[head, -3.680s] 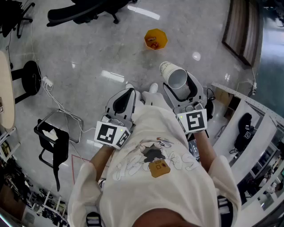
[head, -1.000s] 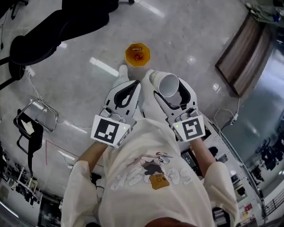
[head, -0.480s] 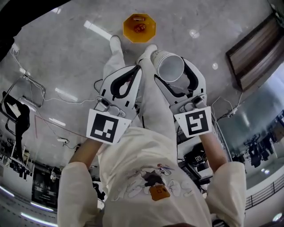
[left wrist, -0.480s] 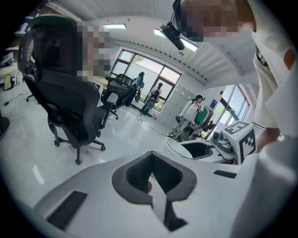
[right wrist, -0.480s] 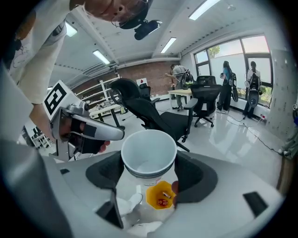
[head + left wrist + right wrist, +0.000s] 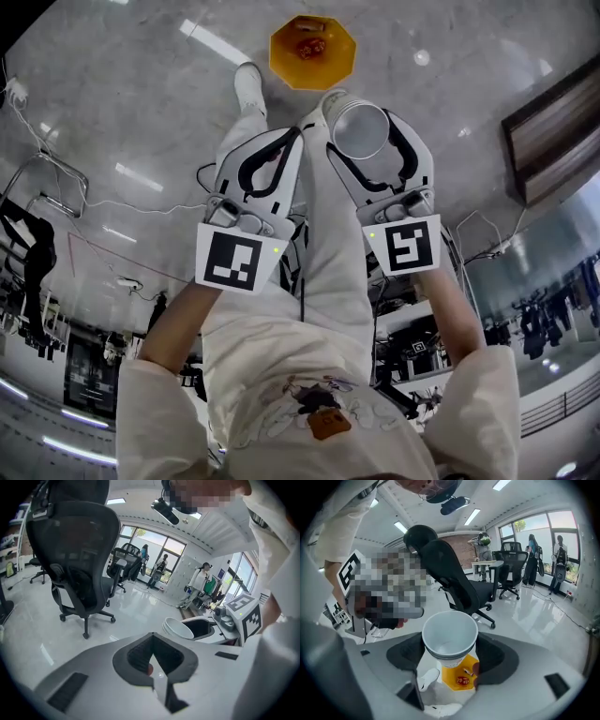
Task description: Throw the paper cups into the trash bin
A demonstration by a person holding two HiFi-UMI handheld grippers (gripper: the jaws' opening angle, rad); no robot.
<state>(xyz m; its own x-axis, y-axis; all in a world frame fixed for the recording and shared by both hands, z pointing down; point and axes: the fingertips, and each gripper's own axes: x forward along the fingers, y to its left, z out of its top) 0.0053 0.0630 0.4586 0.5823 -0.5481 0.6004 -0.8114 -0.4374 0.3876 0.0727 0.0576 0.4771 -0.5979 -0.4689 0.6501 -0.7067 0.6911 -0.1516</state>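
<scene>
My right gripper (image 6: 367, 141) pinches the paper cups (image 6: 357, 127): a white nested stack, one jaw pressed to each side of its wall. In the right gripper view the paper cups (image 6: 450, 637) sit square between the jaws of the right gripper (image 6: 451, 649), with the mouth open toward the camera, the base pointing away and the inside bare. The stack is held in the air, off the floor (image 6: 141, 103).

The trash bin (image 6: 312, 52) is orange and eight-sided with an open top, and stands on the floor ahead of my white shoe (image 6: 248, 81). There is some small litter inside it. From the head view it lies just beyond the cups. In the right gripper view the trash bin (image 6: 461, 677) shows directly under the base of the stack, beside the shoe (image 6: 427, 678). Cups and bin are not touching.

My left gripper (image 6: 287, 148) is level with the right one, just beside it, jaws pressed together. In the left gripper view the left gripper (image 6: 152, 639) has its tips meeting and nothing in the padded hollow. The same view shows the cup stack (image 6: 178, 628) off to the right.

A black office chair (image 6: 79, 573) stands on the glossy floor further off, and another (image 6: 459, 581) shows behind the cups.
</scene>
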